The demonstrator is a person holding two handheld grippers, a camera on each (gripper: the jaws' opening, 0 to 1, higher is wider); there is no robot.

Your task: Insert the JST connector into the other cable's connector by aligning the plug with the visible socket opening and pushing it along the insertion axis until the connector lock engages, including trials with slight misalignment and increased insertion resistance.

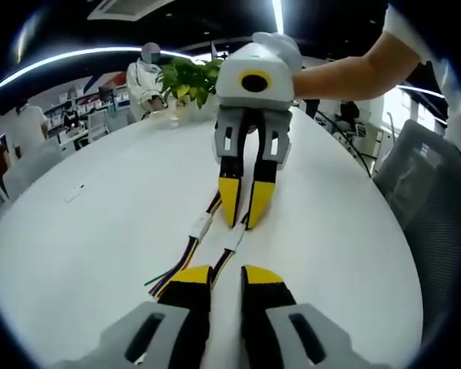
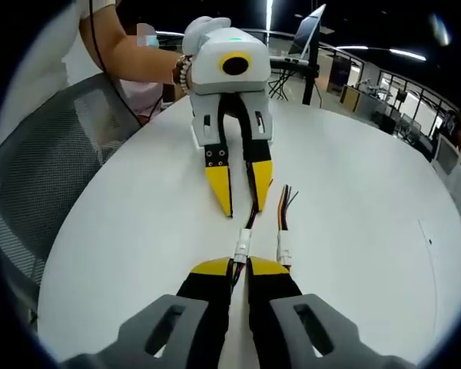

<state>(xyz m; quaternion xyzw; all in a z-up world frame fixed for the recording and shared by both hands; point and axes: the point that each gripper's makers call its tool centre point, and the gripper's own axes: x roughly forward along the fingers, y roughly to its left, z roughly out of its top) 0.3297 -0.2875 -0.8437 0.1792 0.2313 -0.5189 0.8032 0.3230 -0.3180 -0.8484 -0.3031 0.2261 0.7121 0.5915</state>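
Surface: white oval table (image 1: 100,231), office background.
Left gripper (image 1: 226,278): jaws nearly together, pinching multicoloured cable at 6 o'clock.
Right gripper (image 2: 239,269): jaws pressed on the joined white JST connector (image 2: 242,247).
Spare white connector cable (image 2: 283,250): loose, just beside, 3 o'clock.

Small white connector on the multicoloured wire cable (image 1: 233,237): plug/socket detail too small to read. Its wires vanish between the yellow-tipped left gripper (image 1: 227,275) jaws; grip contact hidden. Second white connector (image 2: 284,256) also too small. Round white worktop (image 1: 100,231) cut off at frame edges.
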